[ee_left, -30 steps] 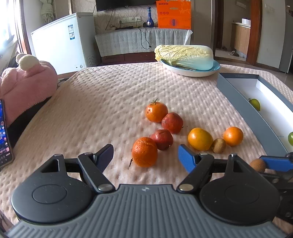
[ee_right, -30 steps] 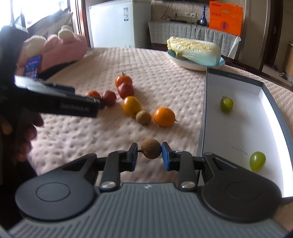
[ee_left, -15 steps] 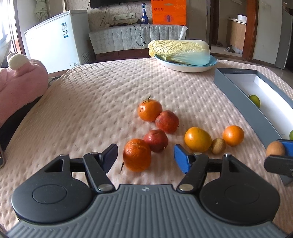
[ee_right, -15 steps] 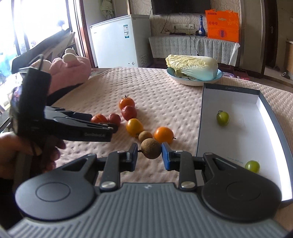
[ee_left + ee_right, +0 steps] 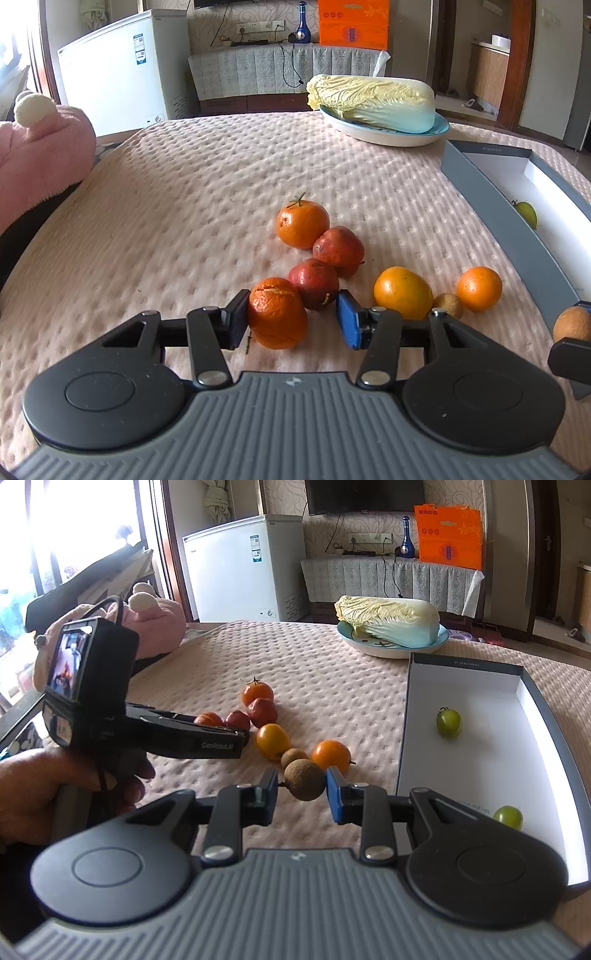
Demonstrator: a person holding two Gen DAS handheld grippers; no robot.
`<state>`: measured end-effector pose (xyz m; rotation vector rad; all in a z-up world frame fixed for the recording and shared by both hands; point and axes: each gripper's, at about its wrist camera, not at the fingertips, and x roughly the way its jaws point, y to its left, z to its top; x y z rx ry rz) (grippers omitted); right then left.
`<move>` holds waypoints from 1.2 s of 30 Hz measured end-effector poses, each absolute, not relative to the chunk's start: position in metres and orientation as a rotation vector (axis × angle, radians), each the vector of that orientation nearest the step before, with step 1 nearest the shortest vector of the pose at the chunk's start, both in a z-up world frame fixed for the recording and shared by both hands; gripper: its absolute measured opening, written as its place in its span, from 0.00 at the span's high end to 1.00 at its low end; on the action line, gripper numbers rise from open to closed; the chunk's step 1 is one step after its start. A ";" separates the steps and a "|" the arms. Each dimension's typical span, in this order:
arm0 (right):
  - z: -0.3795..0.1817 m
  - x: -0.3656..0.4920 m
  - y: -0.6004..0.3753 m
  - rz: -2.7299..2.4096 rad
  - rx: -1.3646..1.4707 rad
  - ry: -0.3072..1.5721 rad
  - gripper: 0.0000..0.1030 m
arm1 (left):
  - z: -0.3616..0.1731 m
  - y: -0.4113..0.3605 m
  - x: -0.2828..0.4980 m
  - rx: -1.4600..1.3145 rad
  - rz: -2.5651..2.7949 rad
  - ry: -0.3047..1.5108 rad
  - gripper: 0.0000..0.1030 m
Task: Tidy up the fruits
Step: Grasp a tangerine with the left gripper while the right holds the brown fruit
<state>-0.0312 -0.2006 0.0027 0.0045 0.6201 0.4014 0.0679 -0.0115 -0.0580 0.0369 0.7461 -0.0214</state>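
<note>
My left gripper (image 5: 293, 319) is open around a wrinkled orange (image 5: 277, 313); the left pad touches it, the blue right pad stands apart. Behind it lie two red fruits (image 5: 314, 278), a stemmed orange (image 5: 302, 223), a yellow-orange fruit (image 5: 402, 292), a small brown fruit (image 5: 448, 305) and another orange (image 5: 479, 288). My right gripper (image 5: 301, 792) is shut on a brown round fruit (image 5: 304, 779), held above the cloth left of the white box (image 5: 480, 686). Two green fruits (image 5: 448, 722) lie in the box.
A cabbage on a blue plate (image 5: 384, 131) stands at the table's far side. A pink plush toy (image 5: 40, 147) lies at the left edge. The grey box wall (image 5: 517, 243) runs along the right. The left gripper's body (image 5: 147, 731) shows in the right wrist view.
My left gripper has moved forward so the wrinkled orange sits between its fingers, and the fingers have narrowed. My right gripper has lifted with the brown fruit.
</note>
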 end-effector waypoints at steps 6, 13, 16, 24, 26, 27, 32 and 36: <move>0.004 -0.033 -0.198 0.409 0.004 0.615 0.70 | -0.049 0.001 0.062 -0.026 -0.064 0.756 0.62; 0.002 -0.032 -0.193 0.416 -0.010 0.624 0.70 | -0.046 0.012 0.052 -0.012 -0.085 0.749 0.62; 0.002 -0.031 -0.193 0.417 -0.011 0.629 0.70 | -0.047 0.015 0.051 -0.016 -0.095 0.756 0.62; 0.003 -0.030 -0.196 0.416 -0.002 0.630 0.70 | -0.055 0.006 0.055 0.032 -0.080 0.771 0.61; 0.002 -0.030 -0.195 0.419 -0.004 0.630 0.70 | -0.055 0.005 0.055 0.038 -0.073 0.772 0.61; 0.002 -0.030 -0.196 0.421 -0.005 0.630 0.69 | -0.055 0.005 0.055 0.036 -0.072 0.774 0.61; 0.004 -0.031 -0.196 0.422 0.001 0.619 0.70 | -0.050 0.007 0.055 0.016 -0.048 0.773 0.62; 0.009 -0.034 -0.196 0.444 0.018 0.583 0.69 | -0.042 0.009 0.052 -0.005 -0.029 0.758 0.62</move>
